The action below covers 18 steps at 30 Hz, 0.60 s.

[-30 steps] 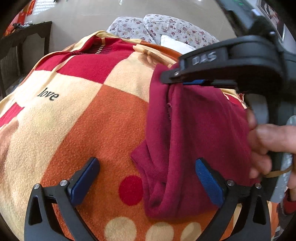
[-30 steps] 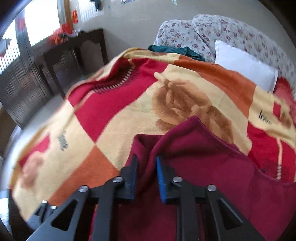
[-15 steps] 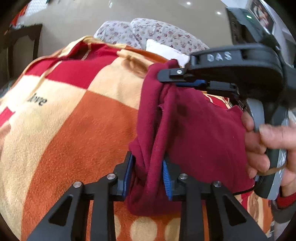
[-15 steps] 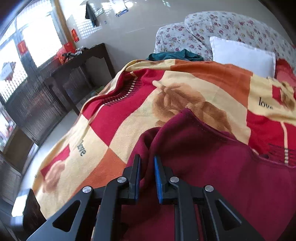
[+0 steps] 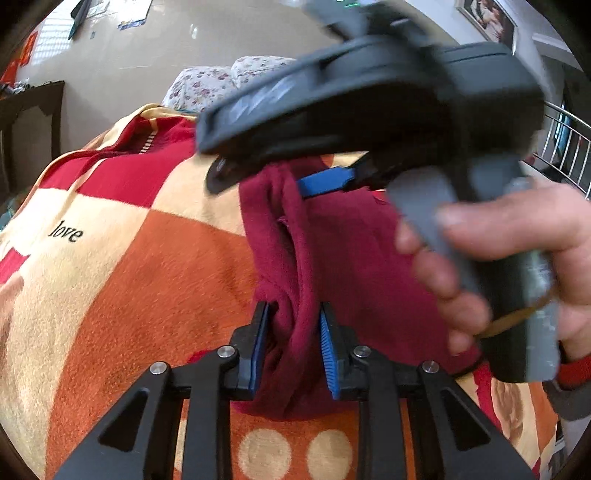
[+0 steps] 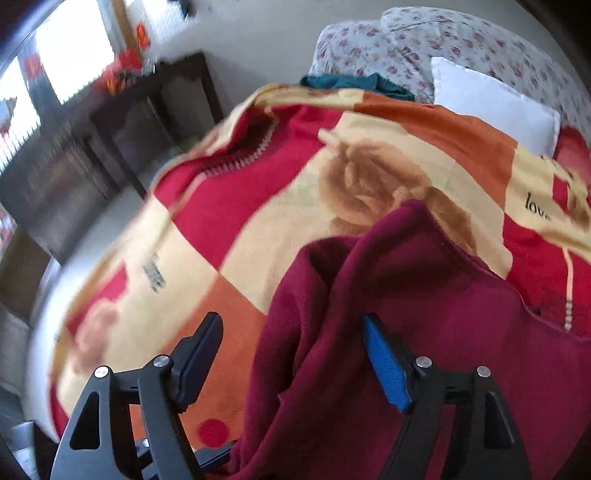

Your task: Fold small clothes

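Note:
A dark red fleece garment lies bunched on a checked red, orange and cream blanket. My left gripper is shut on a bunched fold at the garment's near edge. My right gripper is open, its fingers spread either side of the garment's left edge, cloth lying between them. In the left wrist view the right gripper is blurred, held by a hand above the garment's far edge.
The blanket covers a bed. A white pillow, floral cushions and a teal cloth lie at its far end. A dark wooden cabinet stands left of the bed. A metal railing is at the right.
My left gripper closed on the garment's near fold and stays shut. My right gripper, shut on the garment's far edge before, has opened and shifted.

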Each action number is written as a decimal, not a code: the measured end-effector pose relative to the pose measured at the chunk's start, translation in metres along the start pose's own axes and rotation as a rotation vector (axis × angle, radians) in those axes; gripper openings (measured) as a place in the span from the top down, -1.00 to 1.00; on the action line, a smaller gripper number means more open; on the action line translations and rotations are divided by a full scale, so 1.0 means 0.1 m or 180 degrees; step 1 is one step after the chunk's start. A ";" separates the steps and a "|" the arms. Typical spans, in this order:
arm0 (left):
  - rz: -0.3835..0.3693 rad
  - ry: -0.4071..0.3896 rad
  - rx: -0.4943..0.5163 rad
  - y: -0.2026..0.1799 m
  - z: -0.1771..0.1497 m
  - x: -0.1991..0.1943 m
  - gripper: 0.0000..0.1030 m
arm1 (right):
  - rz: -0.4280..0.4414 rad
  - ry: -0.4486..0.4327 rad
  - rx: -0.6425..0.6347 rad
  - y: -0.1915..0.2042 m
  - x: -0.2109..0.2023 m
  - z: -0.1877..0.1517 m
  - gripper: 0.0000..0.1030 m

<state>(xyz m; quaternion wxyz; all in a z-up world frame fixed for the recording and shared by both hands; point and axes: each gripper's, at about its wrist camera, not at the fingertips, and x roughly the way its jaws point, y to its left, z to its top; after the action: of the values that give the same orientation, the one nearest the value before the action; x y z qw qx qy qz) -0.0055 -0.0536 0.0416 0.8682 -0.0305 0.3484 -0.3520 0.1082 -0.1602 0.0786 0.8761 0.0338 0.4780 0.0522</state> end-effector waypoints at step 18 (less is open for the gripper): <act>-0.0563 -0.0074 0.0314 -1.01 0.38 -0.30 0.55 | 0.0125 -0.0861 0.0158 -0.97 -1.44 -0.41 0.59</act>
<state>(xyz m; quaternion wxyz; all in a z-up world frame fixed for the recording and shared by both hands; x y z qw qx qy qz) -0.0560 -0.1178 0.1176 0.8381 -0.0225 0.3165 -0.4437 0.0023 -0.2736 0.1656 0.9303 0.0715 0.3560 0.0524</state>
